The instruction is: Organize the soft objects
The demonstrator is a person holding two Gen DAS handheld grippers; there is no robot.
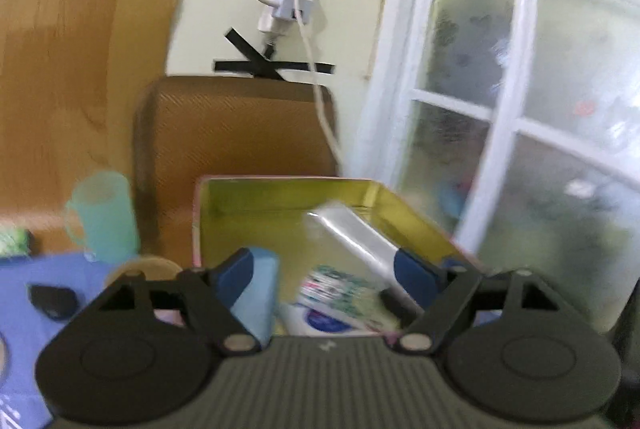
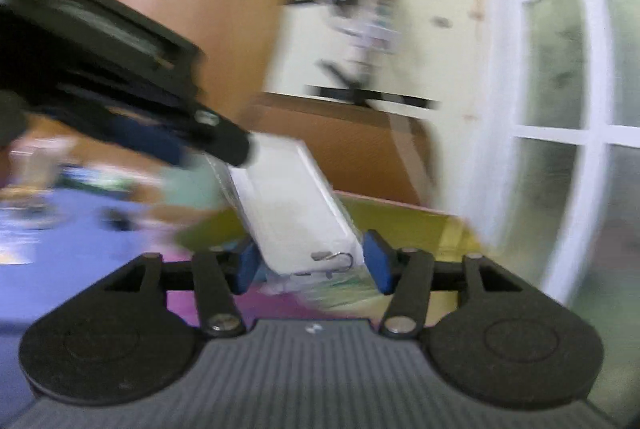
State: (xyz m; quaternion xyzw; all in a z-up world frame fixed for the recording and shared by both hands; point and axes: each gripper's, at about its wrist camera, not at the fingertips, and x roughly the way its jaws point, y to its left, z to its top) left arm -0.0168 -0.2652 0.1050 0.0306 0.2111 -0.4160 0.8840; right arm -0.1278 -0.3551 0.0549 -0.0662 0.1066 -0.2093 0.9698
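Observation:
A yellow-lined tin box (image 1: 280,197) with a pink rim stands on the table; it also shows in the right wrist view (image 2: 404,225). Inside lie a printed tissue pack (image 1: 340,289) and a light blue pack (image 1: 260,293). A white wrapped pack (image 2: 292,213) leans tilted over the box; it shows silvery in the left wrist view (image 1: 352,233). My right gripper (image 2: 314,265) has its blue pads on either side of the pack's lower end; contact is blurred. My left gripper (image 1: 324,269) is open above the box, and it appears at upper left in the right wrist view (image 2: 216,145), by the pack's top.
A teal cup (image 1: 104,217) stands left of the box on a blue cloth (image 1: 24,309). A brown padded chair back (image 1: 232,129) is behind the box. A wall with taped cables (image 1: 280,1) and a white-framed window (image 1: 520,109) lie beyond.

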